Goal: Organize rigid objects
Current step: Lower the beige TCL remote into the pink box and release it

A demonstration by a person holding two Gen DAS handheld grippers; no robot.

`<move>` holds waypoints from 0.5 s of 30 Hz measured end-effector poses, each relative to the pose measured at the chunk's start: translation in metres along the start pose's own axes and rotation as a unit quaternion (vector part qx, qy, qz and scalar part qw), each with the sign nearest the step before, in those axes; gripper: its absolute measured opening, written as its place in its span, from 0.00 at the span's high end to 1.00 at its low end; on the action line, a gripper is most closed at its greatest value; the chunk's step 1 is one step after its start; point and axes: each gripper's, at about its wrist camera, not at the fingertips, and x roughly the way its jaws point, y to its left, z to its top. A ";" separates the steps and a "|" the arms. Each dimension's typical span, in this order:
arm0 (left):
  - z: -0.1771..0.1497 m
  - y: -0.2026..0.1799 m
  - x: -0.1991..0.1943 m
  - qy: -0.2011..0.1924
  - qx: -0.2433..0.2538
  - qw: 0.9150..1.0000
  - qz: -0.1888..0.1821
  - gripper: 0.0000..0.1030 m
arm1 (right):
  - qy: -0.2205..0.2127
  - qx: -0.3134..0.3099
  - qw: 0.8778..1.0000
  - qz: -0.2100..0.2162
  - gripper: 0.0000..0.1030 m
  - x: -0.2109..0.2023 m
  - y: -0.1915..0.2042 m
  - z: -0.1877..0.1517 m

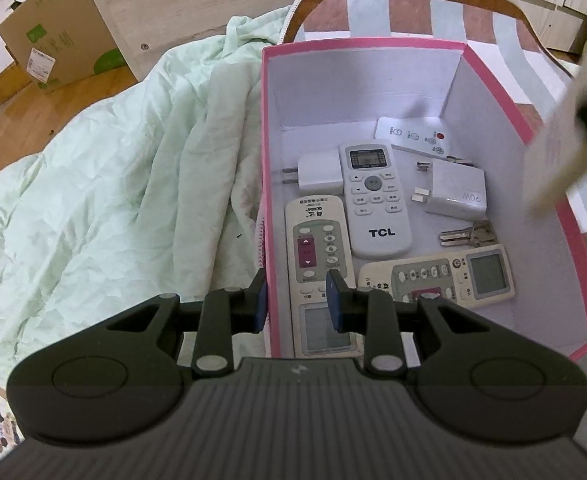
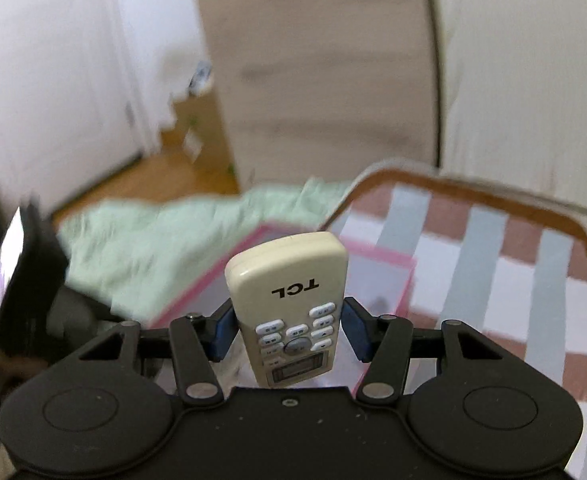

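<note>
A pink box (image 1: pixel 373 43) with a white inside stands on the bed. In it lie a white TCL remote (image 1: pixel 375 204), a cream remote (image 1: pixel 319 256), a third remote (image 1: pixel 449 276), a flat white remote (image 1: pixel 413 134), two white chargers (image 1: pixel 319 172) and keys (image 1: pixel 469 234). My left gripper (image 1: pixel 295 296) is open, its fingers on either side of the box's near left wall. My right gripper (image 2: pixel 288 332) is shut on a cream TCL remote (image 2: pixel 289 280), held in the air above the box (image 2: pixel 377 258). That remote shows blurred at the left wrist view's right edge (image 1: pixel 553 152).
A crumpled pale green blanket (image 1: pixel 113 184) lies left of the box. Under and behind the box is a striped mat (image 1: pixel 413 8) with a brown border. A cardboard box (image 1: pixel 57 40) stands on the wooden floor at the far left, beside a pale wardrobe (image 2: pixel 313 60).
</note>
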 end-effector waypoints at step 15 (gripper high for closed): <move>0.001 0.005 0.000 0.002 -0.012 1.000 -0.013 0.74 | 0.243 -0.105 0.964 -0.005 0.41 0.050 0.058 -0.028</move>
